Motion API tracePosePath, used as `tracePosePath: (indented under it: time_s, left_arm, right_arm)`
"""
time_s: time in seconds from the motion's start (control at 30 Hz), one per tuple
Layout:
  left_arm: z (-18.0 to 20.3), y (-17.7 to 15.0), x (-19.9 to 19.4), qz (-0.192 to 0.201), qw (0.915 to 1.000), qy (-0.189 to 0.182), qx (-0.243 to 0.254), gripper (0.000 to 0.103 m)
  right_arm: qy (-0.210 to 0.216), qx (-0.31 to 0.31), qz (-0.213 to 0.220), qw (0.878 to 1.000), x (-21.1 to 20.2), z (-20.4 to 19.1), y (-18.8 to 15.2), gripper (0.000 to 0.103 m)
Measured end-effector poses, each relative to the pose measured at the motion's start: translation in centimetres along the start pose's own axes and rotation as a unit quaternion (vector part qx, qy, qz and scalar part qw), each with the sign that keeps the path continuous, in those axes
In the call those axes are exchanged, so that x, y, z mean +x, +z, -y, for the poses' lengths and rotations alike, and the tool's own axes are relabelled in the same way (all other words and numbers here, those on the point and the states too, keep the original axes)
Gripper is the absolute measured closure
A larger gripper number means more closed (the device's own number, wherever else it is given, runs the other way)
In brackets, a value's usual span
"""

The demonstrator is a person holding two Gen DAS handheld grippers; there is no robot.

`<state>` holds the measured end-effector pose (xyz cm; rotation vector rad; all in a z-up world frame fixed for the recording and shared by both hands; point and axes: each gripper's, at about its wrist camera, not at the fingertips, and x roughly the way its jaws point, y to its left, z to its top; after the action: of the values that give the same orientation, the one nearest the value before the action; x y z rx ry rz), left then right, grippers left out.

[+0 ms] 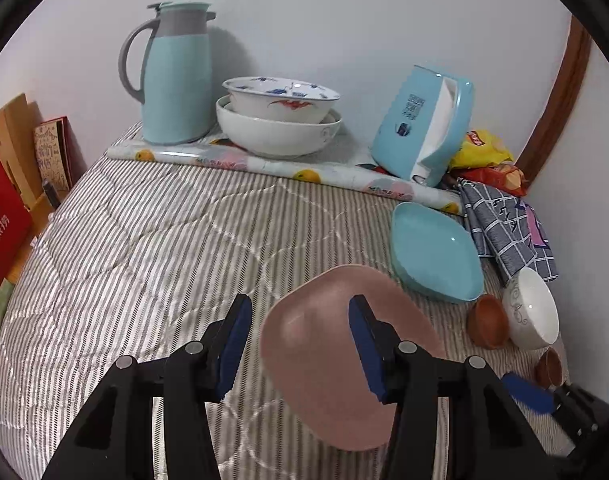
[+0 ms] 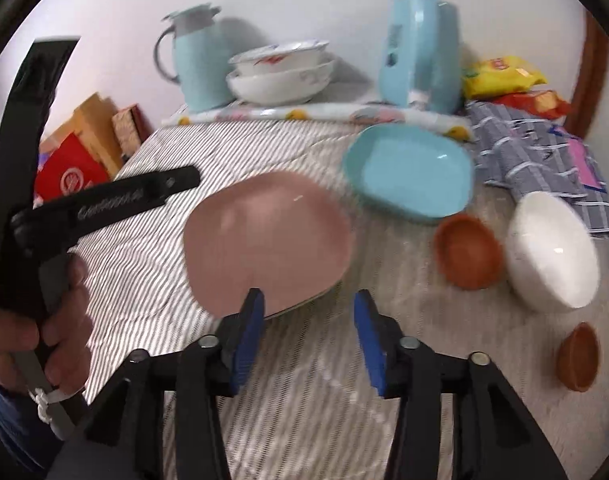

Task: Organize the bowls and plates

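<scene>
L hand-held gripper [image 1: 300, 340]: blue pads apart, about mid-width, nothing pinched. The pink plate [image 1: 324, 360] shows under and behind its right finger [image 1: 370, 350], left finger [image 1: 234, 346] over bare striped cover; can't tell if the plate touches the pad.

R hand-held gripper [image 2: 308, 332]: also part-open, nothing between the pads. Pink plate's near edge sits just past its left finger [image 2: 248, 336]; looks apart, but the view is blurred. A paler rim peeks from beneath the pink plate, maybe a 2nd plate, can't be sure.

A hand [image 2: 44, 312] grips the L tool's black handle at the left of the R view.

Pink plate lies mid-surface on the striped quilted cover [image 1: 144, 240]. Just beyond it to the right: blue plate [image 2: 408, 172], shallow, oval-ish. Right of that: brown bowl [image 2: 468, 252] touching or nearly touching a white bowl [image 2: 552, 248] tipped on its side. Smaller brown cup [image 2: 578, 356] nearer, by the edge.

At the back by the wall: two stacked bowls [image 1: 278, 116], the patterned one nested in the plain white one, on a fruit-print mat [image 1: 264, 164]. Teal jug [image 1: 172, 76] to their left, blue tissue box [image 1: 424, 128] to their right, then snack bags [image 1: 484, 152] and a checked cloth [image 1: 504, 228].
</scene>
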<state>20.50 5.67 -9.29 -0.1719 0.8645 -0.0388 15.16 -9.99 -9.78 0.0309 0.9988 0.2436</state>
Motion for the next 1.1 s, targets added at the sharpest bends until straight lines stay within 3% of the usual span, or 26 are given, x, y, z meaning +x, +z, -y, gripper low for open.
tracePosePath:
  time_s: [0.4,1.1]
  left_arm:
    - [3.2,2.2,-0.1,0.016,0.9997,0.011,0.018,0.055]
    - [5.7,6.4,4.4,0.007,0.9988,0.027,0.04,0.053]
  right_arm:
    - [-0.056,0.035,0.053,0.996,-2.2,6.1,3.9,0.052]
    - [-0.075,0.046,0.036,0.995,1.5,10.1,9.1,0.048]
